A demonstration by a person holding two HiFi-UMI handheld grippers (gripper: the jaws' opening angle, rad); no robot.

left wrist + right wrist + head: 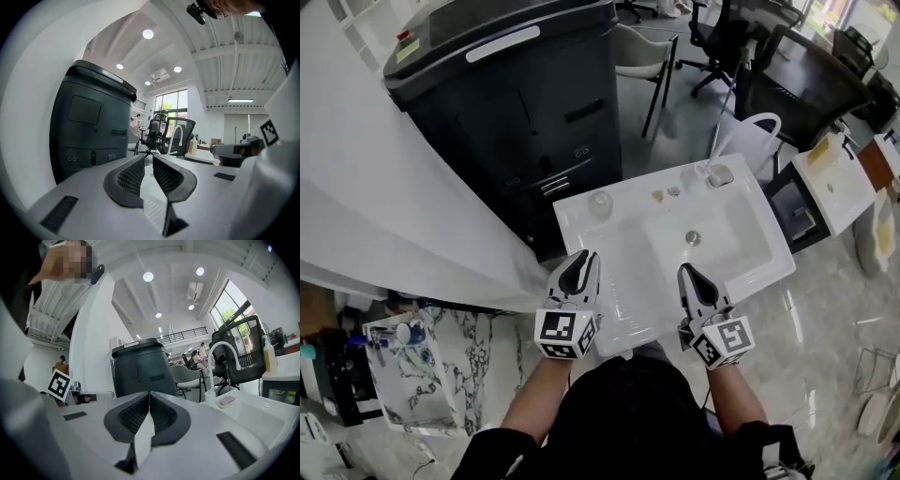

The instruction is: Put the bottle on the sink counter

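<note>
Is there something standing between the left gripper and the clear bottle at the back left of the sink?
Nothing visible. The left gripper, shut and empty, is over the near left edge of the sink; only its bare white surface lies between it and the bottle. The soap dish stands further right, out of the path.

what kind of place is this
Likely an open office used as a workspace: black office chairs at the back, a big dark copier, and a white sink standing free on the glossy floor.
</note>
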